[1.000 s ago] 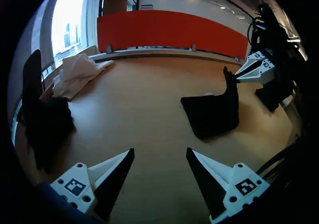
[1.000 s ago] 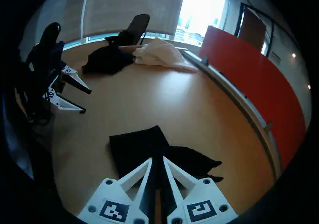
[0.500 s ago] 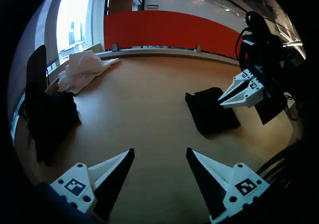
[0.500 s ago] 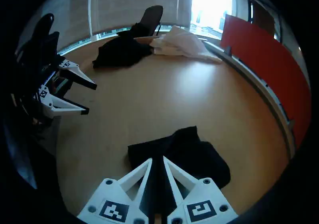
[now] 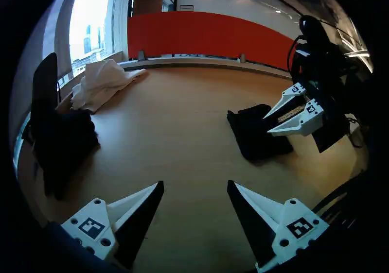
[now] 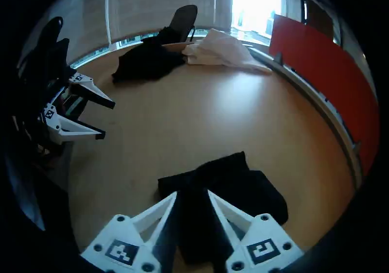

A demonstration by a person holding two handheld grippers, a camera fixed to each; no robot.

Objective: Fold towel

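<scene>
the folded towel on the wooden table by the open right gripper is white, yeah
Not quite. The folded towel by the open right gripper is black, not white, as the right gripper view shows. It does lie on the wooden table.

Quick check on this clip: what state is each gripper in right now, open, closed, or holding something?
Left gripper: open, holding nothing.
Right gripper: open, jaws parted over the black towel, not gripping it.
</scene>
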